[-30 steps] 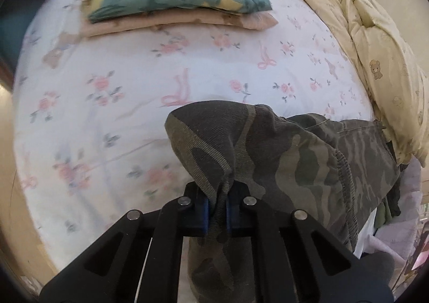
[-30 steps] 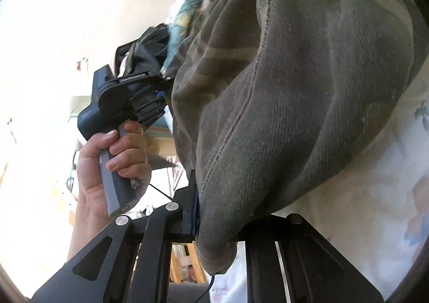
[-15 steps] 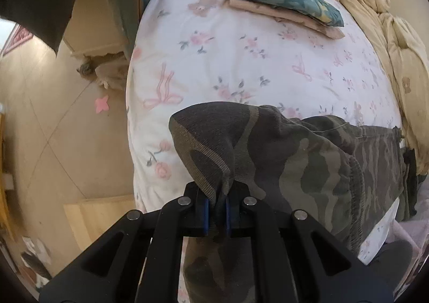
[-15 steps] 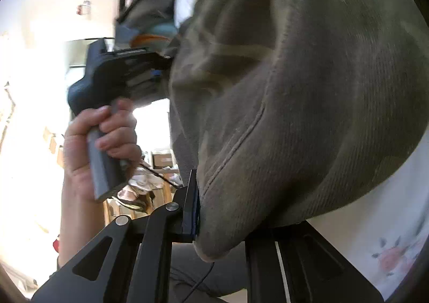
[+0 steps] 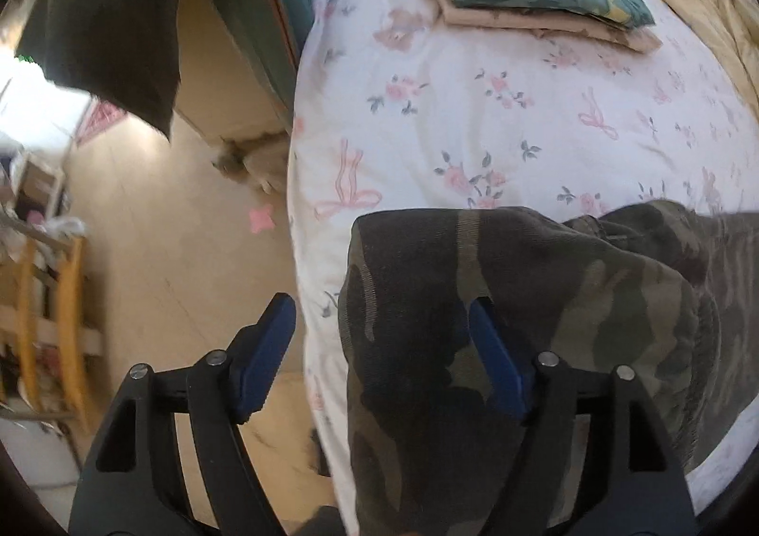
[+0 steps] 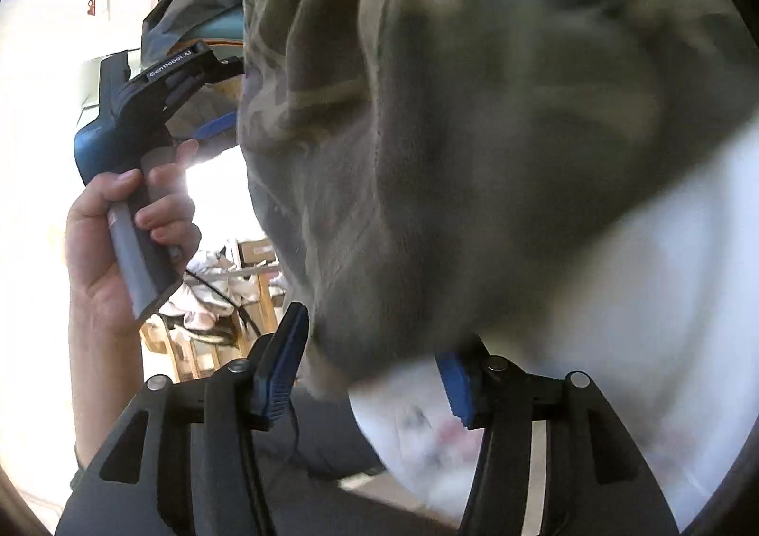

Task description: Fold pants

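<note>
**Both hand-held grippers letting go of the pants at the bed's edge**

Left wrist view: the left hand-held gripper (image 5: 382,337) has its jaws opening, wide apart, pads off the cloth. The camouflage pants (image 5: 545,299) lie on the floral bed (image 5: 474,118) at its near edge, draping over it. A stack of folded clothes (image 5: 536,9) sits toward the far side.

Right wrist view: the right hand-held gripper (image 6: 374,360) is opening too; a blurred fold of pants (image 6: 474,133) hangs between its pads. A hand (image 6: 123,232) grips the other tool's handle.
</note>
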`<control>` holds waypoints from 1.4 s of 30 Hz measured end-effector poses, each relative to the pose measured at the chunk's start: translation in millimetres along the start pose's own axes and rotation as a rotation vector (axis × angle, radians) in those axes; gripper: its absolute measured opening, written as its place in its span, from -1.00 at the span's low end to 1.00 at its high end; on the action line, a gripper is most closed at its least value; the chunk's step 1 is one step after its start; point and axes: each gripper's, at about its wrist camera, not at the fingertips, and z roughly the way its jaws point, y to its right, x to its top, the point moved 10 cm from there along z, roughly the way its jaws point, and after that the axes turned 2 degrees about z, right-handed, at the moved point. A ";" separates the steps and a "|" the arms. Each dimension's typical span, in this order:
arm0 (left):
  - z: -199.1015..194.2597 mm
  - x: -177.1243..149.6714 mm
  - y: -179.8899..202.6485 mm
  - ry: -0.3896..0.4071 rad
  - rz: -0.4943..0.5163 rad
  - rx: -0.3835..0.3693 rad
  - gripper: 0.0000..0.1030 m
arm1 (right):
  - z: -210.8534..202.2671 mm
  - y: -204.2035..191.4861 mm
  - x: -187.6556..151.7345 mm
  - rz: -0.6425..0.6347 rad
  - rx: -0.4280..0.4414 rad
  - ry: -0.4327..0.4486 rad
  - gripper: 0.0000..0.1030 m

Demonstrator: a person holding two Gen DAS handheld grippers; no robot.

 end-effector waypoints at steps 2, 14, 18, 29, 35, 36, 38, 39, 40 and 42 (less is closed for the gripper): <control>-12.3 4.6 5.2 0.027 -0.017 0.002 0.41 | -24.4 6.3 -0.6 0.007 -0.019 0.026 0.06; -62.4 11.9 114.2 0.126 -0.030 -0.201 0.41 | -266.3 63.3 103.5 0.044 -0.099 0.542 0.34; -64.3 6.6 145.1 0.106 0.008 -0.211 0.41 | -379.6 115.4 165.0 0.177 -0.203 0.678 0.36; -86.7 29.1 238.8 0.078 0.053 -0.256 0.41 | -485.0 223.0 249.2 0.331 -0.499 0.709 0.55; -101.5 46.9 293.2 0.112 0.149 -0.248 0.41 | -472.2 247.3 258.6 0.344 -0.465 0.672 0.58; -102.2 48.1 300.5 0.107 0.153 -0.254 0.41 | -473.3 245.4 260.0 0.347 -0.432 0.696 0.58; -102.4 48.1 315.1 0.094 0.159 -0.273 0.41 | -474.4 241.2 259.1 0.337 -0.428 0.711 0.45; -102.7 47.9 322.9 0.089 0.167 -0.279 0.41 | -472.8 237.1 261.5 0.308 -0.450 0.697 0.10; -102.8 47.7 328.9 0.086 0.175 -0.281 0.41 | -473.6 235.1 263.3 0.279 -0.494 0.690 -0.29; -102.9 47.7 348.2 0.078 0.204 -0.279 0.41 | -476.0 229.5 263.9 0.243 -0.532 0.688 -0.68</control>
